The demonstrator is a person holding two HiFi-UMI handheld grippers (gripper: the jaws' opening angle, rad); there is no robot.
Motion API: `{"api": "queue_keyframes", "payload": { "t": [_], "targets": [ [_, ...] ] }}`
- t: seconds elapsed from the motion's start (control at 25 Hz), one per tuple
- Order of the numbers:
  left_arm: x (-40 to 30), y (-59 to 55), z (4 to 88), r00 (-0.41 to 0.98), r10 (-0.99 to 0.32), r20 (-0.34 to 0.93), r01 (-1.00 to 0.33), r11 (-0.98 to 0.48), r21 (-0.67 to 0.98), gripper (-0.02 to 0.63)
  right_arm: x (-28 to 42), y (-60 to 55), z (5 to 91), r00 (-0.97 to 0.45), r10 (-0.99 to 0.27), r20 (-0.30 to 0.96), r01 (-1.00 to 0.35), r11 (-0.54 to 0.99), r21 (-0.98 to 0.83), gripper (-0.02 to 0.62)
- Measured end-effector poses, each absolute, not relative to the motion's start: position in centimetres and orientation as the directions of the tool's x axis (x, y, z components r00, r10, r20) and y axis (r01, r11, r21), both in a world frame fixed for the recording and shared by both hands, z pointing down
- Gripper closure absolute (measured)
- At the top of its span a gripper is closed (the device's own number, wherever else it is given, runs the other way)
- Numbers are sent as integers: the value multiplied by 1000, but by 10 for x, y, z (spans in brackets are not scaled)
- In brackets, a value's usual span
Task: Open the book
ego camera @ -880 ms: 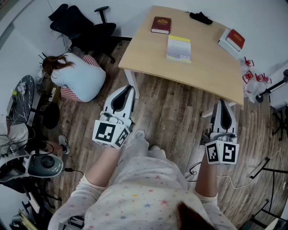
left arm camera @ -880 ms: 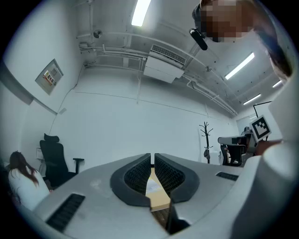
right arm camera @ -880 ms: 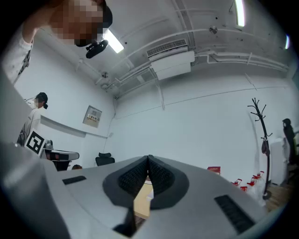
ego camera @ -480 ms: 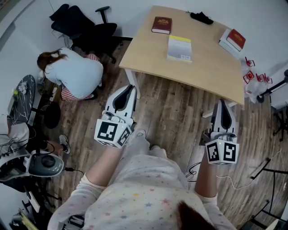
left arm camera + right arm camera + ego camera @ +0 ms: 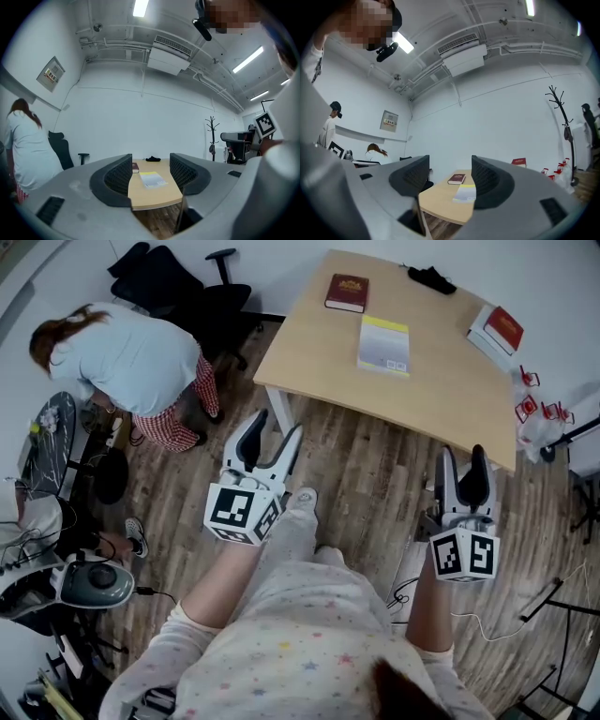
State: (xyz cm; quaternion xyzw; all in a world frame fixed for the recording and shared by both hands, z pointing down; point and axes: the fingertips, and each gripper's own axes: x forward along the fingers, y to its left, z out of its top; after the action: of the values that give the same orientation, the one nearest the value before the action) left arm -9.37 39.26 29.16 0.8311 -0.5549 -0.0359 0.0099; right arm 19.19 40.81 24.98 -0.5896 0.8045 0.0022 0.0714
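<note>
Two claws: left claw (image 5: 277, 432) and right claw (image 5: 463, 460) are both hanging open and empty at lower centre, well short of the table (image 5: 309, 343).

Three books are lying there, upper centre to upper right: brown book (image 5: 347, 292), yellow-topped book (image 5: 383, 343), red book (image 5: 506, 329).

The yellow-topped one is looking thin, light and floppy. I'm judging its free cover edge the best place to pinch.

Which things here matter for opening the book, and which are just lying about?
Job: middle book, probably the target; table; left gripper and right gripper, both open and empty.
Lying about: maroon book, red book, black item, chair.
</note>
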Motion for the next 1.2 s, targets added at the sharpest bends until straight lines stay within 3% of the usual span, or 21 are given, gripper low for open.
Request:
{"api": "queue_keyframes", "payload": {
  "t": [0.72,1.2],
  "targets": [
    [-116,171,292,510,-859,-36,-857,-511,62,370,145,212,246,-213,-974,-73,-974,217,-64,334],
    [-125,96,307,518,-855,2,-852,-516,92,370,137,142,261,-193,-981,-22,-978,195,-81,336]
  ]
}}
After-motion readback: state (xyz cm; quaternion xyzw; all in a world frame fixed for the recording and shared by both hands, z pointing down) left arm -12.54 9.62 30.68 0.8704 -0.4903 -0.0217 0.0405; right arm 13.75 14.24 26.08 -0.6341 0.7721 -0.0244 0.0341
